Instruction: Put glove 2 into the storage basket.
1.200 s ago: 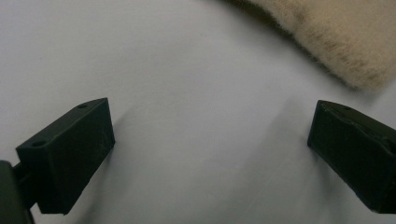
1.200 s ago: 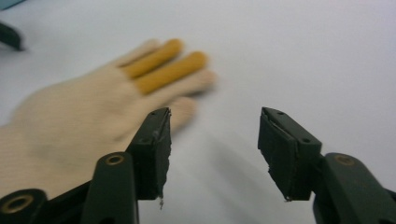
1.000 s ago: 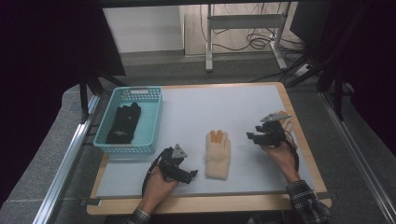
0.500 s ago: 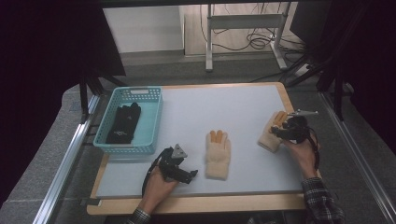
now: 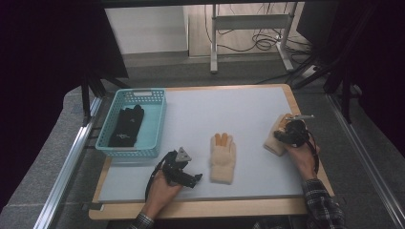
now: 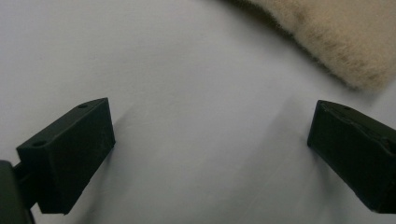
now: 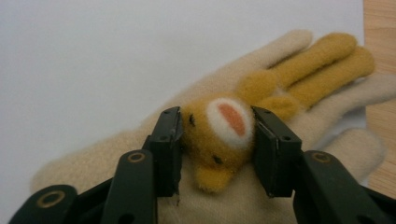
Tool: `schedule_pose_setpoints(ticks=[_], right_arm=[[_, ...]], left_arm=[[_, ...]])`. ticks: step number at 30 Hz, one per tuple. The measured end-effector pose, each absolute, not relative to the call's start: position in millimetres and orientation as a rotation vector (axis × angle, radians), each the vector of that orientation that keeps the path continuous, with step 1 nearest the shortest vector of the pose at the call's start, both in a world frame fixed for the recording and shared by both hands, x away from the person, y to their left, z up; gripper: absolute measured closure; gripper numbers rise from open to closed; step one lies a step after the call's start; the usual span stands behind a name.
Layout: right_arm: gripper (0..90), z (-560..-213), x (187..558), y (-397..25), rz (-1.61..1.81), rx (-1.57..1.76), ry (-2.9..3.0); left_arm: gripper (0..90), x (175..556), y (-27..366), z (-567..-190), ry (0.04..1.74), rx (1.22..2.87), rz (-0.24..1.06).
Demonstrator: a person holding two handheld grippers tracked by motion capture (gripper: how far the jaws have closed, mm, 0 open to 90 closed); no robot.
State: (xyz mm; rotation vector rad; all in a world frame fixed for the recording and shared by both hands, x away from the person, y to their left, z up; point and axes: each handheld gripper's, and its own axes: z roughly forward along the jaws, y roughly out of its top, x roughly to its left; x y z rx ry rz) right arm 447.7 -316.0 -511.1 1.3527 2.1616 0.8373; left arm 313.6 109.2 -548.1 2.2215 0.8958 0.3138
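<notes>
Step in hand: we judge this to be the grasp on the right-hand glove (image 7: 243,154), with the pair of cream gloves apparently being gathered up.
Right hand-held gripper (image 7: 217,140): in its own view its jaws sit either side of the mustard bear face sewn on the glove, pressing the plush; we read it as clamped on that glove. In the high view it is at the right of the frame (image 5: 291,133), over the glove (image 5: 273,141) near the desk (image 5: 191,114) edge.
Left hand-held gripper (image 5: 184,172): low and left of centre in the high view; in its own view the jaws stand wide apart over bare desk, holding nothing.
Second glove (image 5: 223,156): flat at centre, just right of the left hand-held gripper; its fuzzy edge shows at the upper right of the left gripper view (image 6: 327,37).
Basket (image 5: 157,125): upper left, with a black glove (image 5: 126,126) inside.
Next move: we think a lift of the right-hand glove, keeping the pinch firm on the plush; the left hand-held gripper would need to shift right to reach the second glove.
</notes>
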Motion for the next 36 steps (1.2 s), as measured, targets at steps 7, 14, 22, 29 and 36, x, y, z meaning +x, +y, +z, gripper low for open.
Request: schedule_pose_setpoints(ticks=[7,14,22,29,36], right_arm=[[56.3,-498.4,438.1,-318.3,0.907,1.319,2.157],[56.2,-482.8,424.1,-307.9,0.991,1.252,2.173],[56.1,-460.4,402.8,-284.6,1.103,1.134,2.222],[55.9,-449.5,382.2,-246.9,1.198,0.982,2.317],[55.9,-452.5,366.3,-200.2,1.213,0.839,2.441]], left_arm=[[1.0,313.6,109.1,-548.1,0.896,2.222,0.314],[1.0,313.6,109.1,-548.1,0.896,2.222,0.314],[1.0,313.6,109.2,-548.1,0.895,2.222,0.315],[1.0,313.6,109.1,-548.2,0.896,2.220,0.317],[1.0,313.6,109.1,-548.2,0.896,2.220,0.317]])
